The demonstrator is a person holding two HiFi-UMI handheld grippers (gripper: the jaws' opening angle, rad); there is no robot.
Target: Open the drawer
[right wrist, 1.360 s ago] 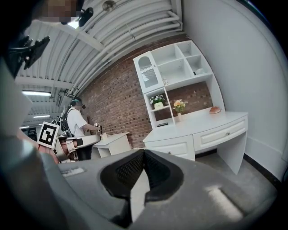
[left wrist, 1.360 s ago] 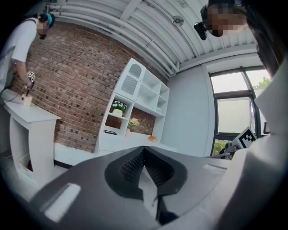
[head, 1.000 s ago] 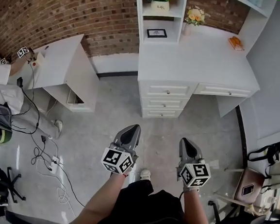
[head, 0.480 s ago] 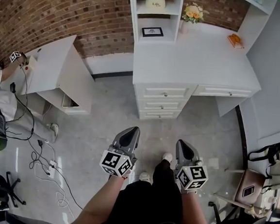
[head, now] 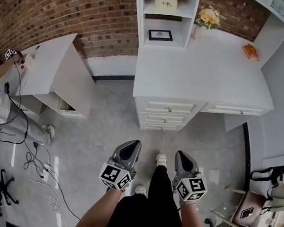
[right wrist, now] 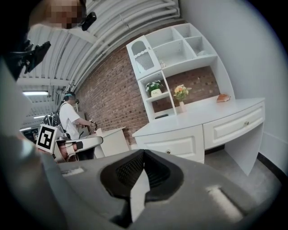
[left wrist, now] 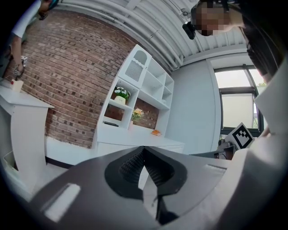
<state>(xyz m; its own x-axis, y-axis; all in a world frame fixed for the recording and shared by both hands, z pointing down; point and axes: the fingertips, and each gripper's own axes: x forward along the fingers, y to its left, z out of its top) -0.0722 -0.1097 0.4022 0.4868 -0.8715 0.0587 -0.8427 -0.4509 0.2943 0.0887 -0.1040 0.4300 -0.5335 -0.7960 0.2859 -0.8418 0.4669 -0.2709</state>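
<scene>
Both tongs were held low in front of the person, side by side and apart, over the grey floor (head: 101,127). The left tongs (head: 135,142) had their jaws closed together with nothing between them, as the left gripper view showed. The right tongs (head: 178,153) were likewise closed tight and empty in the right gripper view. Neither pair touched any furniture.

The white desk (head: 199,76) stood ahead of both tongs and well apart from them. Under its near edge, ahead of the gap between the two pairs, sat a stack of three drawers (head: 165,118), each with a small knob, all shut flush. The wide drawer (head: 238,111) lay ahead and to the right of the right tongs, also shut.

On the desk, beyond the drawers, rose a white shelf unit (head: 187,20) holding a flower pot (head: 166,1) and a picture frame (head: 160,35). A vase of flowers (head: 207,17) stood just right of the shelf unit, and an orange object (head: 251,52) lay further right; what it was could not be determined.

A second white cabinet (head: 52,68) stood ahead and well to the left of the left tongs, against the brick wall (head: 67,10). Cables (head: 39,156) trailed over the floor to the left of the left tongs. A white shoe (head: 161,159) of the person showed between the two pairs.
</scene>
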